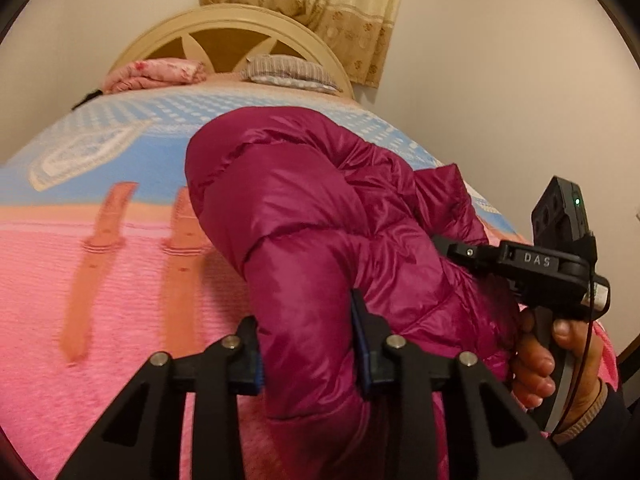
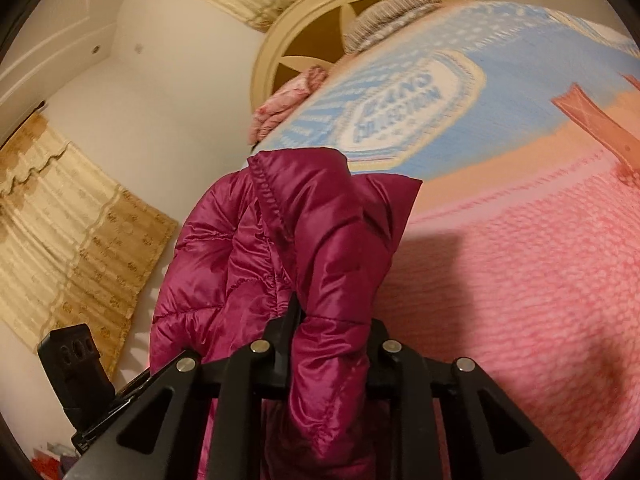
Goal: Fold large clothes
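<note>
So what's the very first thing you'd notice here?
The shiny magenta puffer jacket, bunched up above the bed with both tools clamped on it: the left tool and the right tool. Under it lies a pink and blue blanket, with a cream headboard behind.

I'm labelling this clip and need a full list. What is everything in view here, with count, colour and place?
Jacket: one, magenta, puffy, held up above the bed by both claws.
Bed cover: one, pink with a blue band and orange straps pattern, spread over the bed.
Headboard: one, cream, round, at the far end of the bed.
Folded blanket: one, pink floral, by the headboard.
Pillow: one, grey striped, by the headboard.
Curtains: beige, on the walls.
Left claw: one, black, shut on jacket.
Right claw: one, black, shut on jacket.
Right hand: one, gripping the right claw's handle.
</note>
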Available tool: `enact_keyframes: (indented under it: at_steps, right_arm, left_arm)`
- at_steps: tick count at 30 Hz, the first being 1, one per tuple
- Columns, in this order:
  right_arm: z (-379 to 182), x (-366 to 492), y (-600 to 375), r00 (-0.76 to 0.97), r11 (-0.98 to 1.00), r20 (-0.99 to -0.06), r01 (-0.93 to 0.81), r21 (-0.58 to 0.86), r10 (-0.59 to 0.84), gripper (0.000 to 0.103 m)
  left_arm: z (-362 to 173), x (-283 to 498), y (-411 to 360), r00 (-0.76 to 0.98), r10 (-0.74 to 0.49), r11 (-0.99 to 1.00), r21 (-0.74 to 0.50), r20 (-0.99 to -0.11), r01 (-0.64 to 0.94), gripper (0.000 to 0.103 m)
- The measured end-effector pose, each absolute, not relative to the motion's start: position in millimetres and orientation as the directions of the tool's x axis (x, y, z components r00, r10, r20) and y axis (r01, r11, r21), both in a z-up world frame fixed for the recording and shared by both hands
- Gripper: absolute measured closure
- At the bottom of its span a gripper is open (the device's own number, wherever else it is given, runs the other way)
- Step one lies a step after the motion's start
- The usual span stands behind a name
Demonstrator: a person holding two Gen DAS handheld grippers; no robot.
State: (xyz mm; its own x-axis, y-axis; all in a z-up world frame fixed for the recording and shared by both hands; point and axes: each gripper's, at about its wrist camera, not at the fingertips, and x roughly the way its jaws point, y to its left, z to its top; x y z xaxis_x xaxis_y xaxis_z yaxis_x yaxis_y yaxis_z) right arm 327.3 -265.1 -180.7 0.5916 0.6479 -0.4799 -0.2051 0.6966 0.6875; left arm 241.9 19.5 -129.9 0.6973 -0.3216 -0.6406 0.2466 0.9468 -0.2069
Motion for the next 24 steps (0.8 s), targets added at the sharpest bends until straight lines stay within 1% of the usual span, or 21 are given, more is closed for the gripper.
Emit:
enact_keyframes:
  at_steps: [3, 11, 18, 24]
  right_arm:
    - [-168.8, 327.6, -240.3, 0.571, 0.674, -0.458, -0.246, 0.697, 0.682, 0.082]
    - [-156.7, 341.4, -167.6, 0.499, 0.632, -0.439, -0.33, 0.701, 0.747, 0.082]
    - [-146.0, 348.1, -99.4, 0.427, 0.603, -0.441, -0.404, 0.687, 0.789, 0.082]
    - [-140.7, 353.4, -39.5, 0.361, 0.586, -0.462, -0.463, 0.665, 0.81, 0.082]
  left_arm:
    - [-122.0, 232.9, 33.5, 0.717, -0.293, 0.956, -0.193, -0.633, 0.221, 0.069]
    - [-111.1, 219.1, 85.1, 0.755, -0.212, 0.976, -0.175, -0.62, 0.13, 0.069]
    - [-103.9, 206.2, 126.7, 0.79, -0.14, 0.985, -0.167, -0.596, 0.049, 0.069]
    - [-109.7, 201.3, 160.6, 0.797, -0.068, 0.987, -0.159, -0.6, -0.036, 0.069]
